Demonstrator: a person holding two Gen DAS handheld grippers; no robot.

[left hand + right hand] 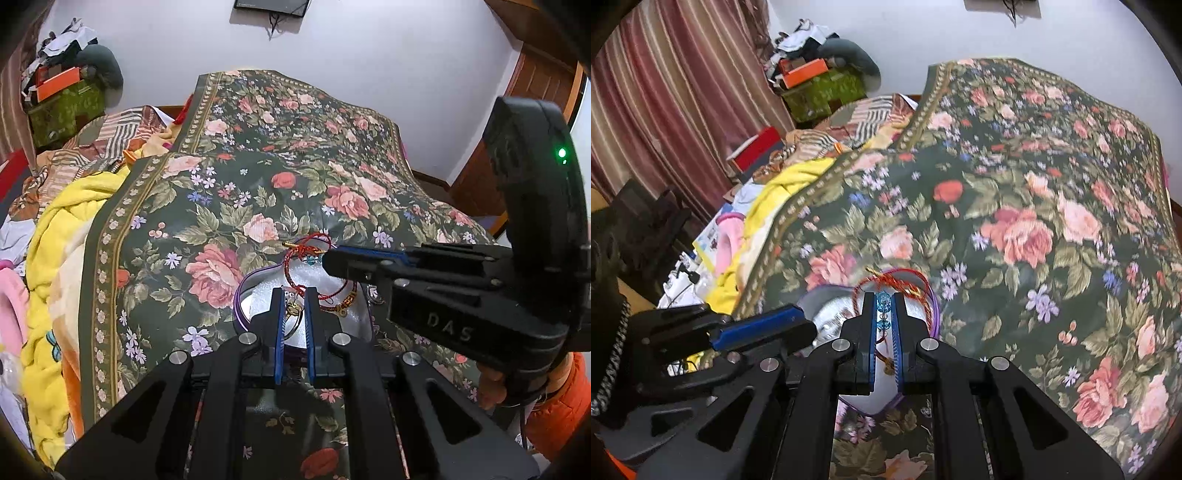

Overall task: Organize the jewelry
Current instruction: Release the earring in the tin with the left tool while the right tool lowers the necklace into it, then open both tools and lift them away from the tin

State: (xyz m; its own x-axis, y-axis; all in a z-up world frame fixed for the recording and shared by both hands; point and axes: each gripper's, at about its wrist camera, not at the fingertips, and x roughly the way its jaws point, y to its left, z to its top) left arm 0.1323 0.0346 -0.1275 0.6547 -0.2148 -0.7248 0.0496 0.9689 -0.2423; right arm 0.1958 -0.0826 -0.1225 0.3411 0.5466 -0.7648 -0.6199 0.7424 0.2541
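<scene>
A round box (241, 306) with a purple rim and a white foam lining lies on the floral cloth. In it are a red cord bracelet (306, 248) and a red beaded bracelet (345, 303). My left gripper (294, 295) is over the box's near edge, its jaws a narrow gap apart. A small gold charm (293, 310) shows in that gap, and whether it is gripped is unclear. My right gripper (883, 298) hangs above the box (827, 314), shut on a strand of blue beads (882, 300). In the left wrist view the right gripper (327, 260) comes in from the right.
The floral cloth (258, 177) covers a raised mound that falls away at the far side. A yellow blanket (55, 236) and piled bedding lie to the left, with boxes (820, 85) stacked by the curtain. An orange sleeve (554, 406) is at lower right.
</scene>
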